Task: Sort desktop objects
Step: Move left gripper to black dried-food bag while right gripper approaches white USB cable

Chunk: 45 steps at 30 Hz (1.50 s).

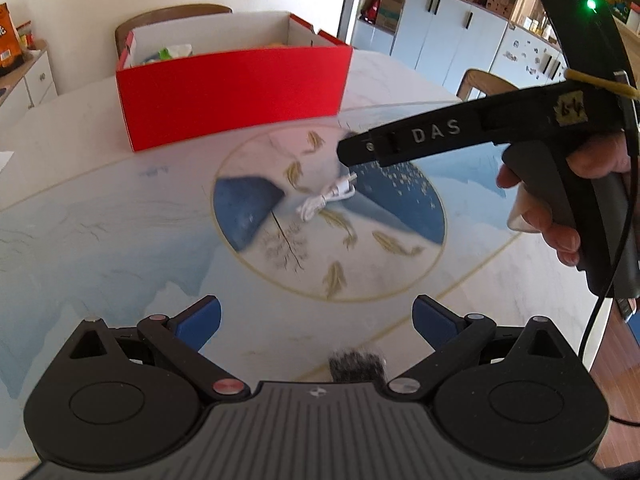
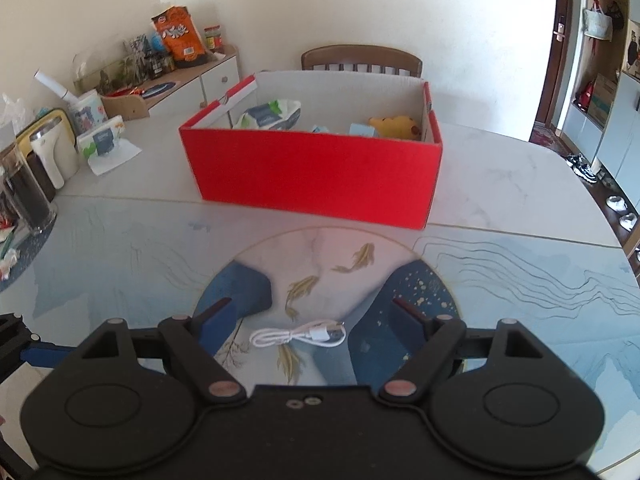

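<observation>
Two hand-held grippers are hovering over one pale marble-patterned surface (image 2: 500, 184) printed with a round blue-and-white fish medallion. The right hand-held gripper (image 2: 310, 318) is holding its two blue-padded fingers (image 2: 216, 326) spread wide, gripping nothing. One coiled white USB cable (image 2: 300, 335) is lying flat on the surface between and just ahead of those fingers, touching neither. One open red cardboard box (image 2: 316, 176) is standing farther ahead of this gripper, well beyond the cable. Inside the box, one white-and-blue wipes packet (image 2: 270, 114) is lying toward the left end and one yellow plush toy (image 2: 394, 125) toward the right end; at least one small pale blue item is sitting between them, too blurred to identify.

The left hand-held gripper (image 1: 316, 320) is likewise keeping its two blue-padded fingers (image 1: 200, 322) spread apart and empty. Seen from it, the white cable (image 1: 326, 197) is lying well ahead on the medallion, the red box (image 1: 236, 90) is standing beyond and to the left, and the right gripper's black body (image 1: 460, 134) is reaching in from the right, above the cable. One wooden chair (image 2: 362, 58) is standing behind the box.
</observation>
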{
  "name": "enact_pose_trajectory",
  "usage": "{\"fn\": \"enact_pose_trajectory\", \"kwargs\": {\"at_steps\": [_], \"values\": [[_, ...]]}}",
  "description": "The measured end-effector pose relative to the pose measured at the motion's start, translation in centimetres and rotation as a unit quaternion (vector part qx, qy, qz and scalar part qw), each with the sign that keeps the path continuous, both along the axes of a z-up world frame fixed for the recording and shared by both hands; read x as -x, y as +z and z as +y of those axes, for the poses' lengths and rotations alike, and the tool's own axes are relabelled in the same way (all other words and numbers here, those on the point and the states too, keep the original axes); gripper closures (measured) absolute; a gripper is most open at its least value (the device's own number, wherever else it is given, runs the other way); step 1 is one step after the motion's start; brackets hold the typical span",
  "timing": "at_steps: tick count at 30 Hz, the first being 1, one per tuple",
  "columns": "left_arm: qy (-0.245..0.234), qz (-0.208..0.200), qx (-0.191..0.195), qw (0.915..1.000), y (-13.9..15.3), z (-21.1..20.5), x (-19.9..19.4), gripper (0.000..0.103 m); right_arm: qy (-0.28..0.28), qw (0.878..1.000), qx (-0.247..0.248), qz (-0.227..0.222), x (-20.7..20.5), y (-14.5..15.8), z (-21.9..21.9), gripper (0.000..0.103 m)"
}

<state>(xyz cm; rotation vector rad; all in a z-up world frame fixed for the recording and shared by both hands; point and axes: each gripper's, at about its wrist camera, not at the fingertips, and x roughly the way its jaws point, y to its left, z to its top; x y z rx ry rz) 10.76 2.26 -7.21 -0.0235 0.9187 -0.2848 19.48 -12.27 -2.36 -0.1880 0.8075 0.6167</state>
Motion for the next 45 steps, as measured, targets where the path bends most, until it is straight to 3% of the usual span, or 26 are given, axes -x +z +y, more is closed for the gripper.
{"fn": "enact_pose_trajectory", "kwargs": {"at_steps": [16, 26, 43, 45], "values": [[-0.001, 0.018, -0.005, 0.9998, -2.8, -1.3, 2.1, 0.001, 0.015, 1.0, 0.003, 0.022, -0.3, -3.4, 1.0, 0.019], [0.022, 0.017, -0.009, 0.9996, -3.5, -1.4, 2.4, 0.001, 0.021, 0.999, 0.028, 0.012, -0.4, -6.1, 2.7, 0.018], [0.009, 0.028, -0.024, 0.9993, -4.5, -2.2, 2.5, 0.002, 0.011, 0.999, 0.032, 0.02, -1.8, -7.0, 3.0, 0.018], [0.009, 0.03, -0.026, 0.9992, -4.6, -2.3, 2.5, 0.009, 0.011, 0.999, 0.033, 0.019, -1.8, -7.0, 3.1, 0.018]]}}
